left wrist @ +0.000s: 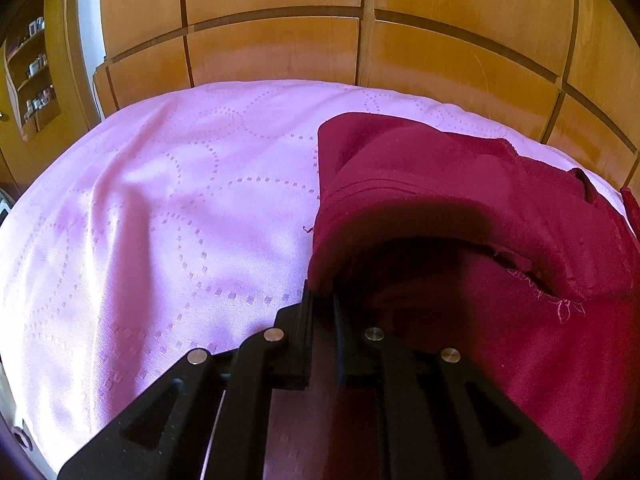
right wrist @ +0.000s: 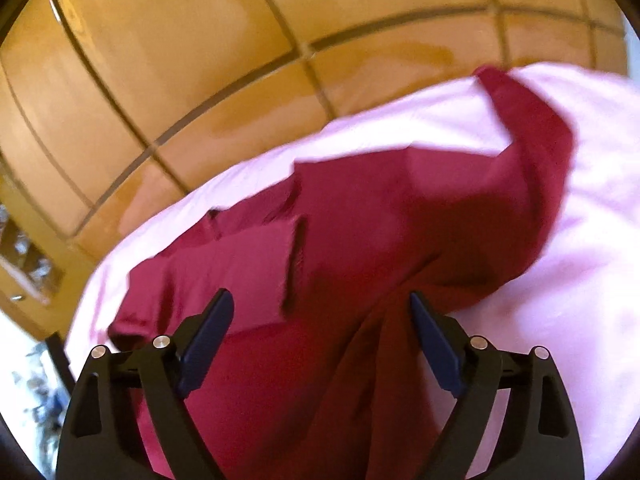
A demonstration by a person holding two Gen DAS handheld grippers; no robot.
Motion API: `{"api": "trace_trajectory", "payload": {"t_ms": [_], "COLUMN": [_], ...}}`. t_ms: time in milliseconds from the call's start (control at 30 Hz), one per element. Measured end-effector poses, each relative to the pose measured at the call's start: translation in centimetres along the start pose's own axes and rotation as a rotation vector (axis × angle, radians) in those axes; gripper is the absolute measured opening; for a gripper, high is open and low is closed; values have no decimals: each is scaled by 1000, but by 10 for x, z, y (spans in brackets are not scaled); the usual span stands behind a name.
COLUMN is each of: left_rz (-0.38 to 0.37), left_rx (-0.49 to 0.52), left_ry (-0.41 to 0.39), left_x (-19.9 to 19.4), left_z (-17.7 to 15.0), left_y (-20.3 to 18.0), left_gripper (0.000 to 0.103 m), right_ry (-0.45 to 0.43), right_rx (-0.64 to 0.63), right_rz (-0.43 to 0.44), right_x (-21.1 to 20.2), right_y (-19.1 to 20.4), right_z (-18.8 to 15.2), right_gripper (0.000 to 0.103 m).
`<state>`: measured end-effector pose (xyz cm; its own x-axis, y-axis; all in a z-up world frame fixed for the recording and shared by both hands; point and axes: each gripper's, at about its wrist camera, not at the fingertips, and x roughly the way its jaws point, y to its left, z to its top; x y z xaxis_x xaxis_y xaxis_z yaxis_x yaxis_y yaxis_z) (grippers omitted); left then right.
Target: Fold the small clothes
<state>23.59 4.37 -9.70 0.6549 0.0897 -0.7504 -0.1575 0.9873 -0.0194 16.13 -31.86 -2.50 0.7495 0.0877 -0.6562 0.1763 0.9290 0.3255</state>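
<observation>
A dark red garment (left wrist: 460, 216) lies partly folded on a pink bedspread (left wrist: 168, 208). My left gripper (left wrist: 322, 300) is shut on the garment's near left edge, and the cloth drapes over the right finger. In the right wrist view the same red garment (right wrist: 360, 248) spreads across the bedspread (right wrist: 580, 280). My right gripper (right wrist: 320, 320) is open, its fingers spread wide just above the cloth with nothing between them. That view is blurred.
A wooden panelled wardrobe (left wrist: 280, 40) stands right behind the bed and also shows in the right wrist view (right wrist: 200, 60). A shelf unit with small items (left wrist: 34, 64) is at the far left. The bed's edge curves round on the left.
</observation>
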Motion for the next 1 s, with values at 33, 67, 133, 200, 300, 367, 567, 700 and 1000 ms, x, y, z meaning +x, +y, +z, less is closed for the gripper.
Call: {"api": "trace_trajectory", "payload": {"t_ms": [33, 67, 133, 200, 300, 367, 567, 700, 1000], "left_rz": [0, 1, 5, 17, 39, 29, -17, -29, -89], "left_rx": [0, 1, 3, 11, 25, 14, -24, -33, -89], "left_ry": [0, 0, 0, 0, -2, -2, 1, -6, -25], "left_x": [0, 0, 0, 1, 0, 0, 2, 1, 1], "left_z": [0, 0, 0, -1, -1, -1, -2, -2, -3], "left_y": [0, 0, -1, -3, -7, -4, 3, 6, 15], "left_gripper": [8, 8, 9, 9, 10, 10, 11, 11, 10], "right_ry": [-13, -37, -95, -122, -23, 50, 157, 164, 37], "right_rx": [-15, -46, -78, -88, -52, -5, 103, 3, 51], "right_rz": [-37, -88, -108, -22, 167, 189, 191, 216, 56], "right_x": [-7, -18, -33, -38, -10, 19, 81, 85, 74], "right_y": [1, 3, 5, 8, 13, 9, -11, 1, -23], "right_z": [3, 7, 15, 20, 23, 20, 3, 0, 12], "right_gripper": [88, 88, 88, 87, 67, 61, 44, 11, 0]}}
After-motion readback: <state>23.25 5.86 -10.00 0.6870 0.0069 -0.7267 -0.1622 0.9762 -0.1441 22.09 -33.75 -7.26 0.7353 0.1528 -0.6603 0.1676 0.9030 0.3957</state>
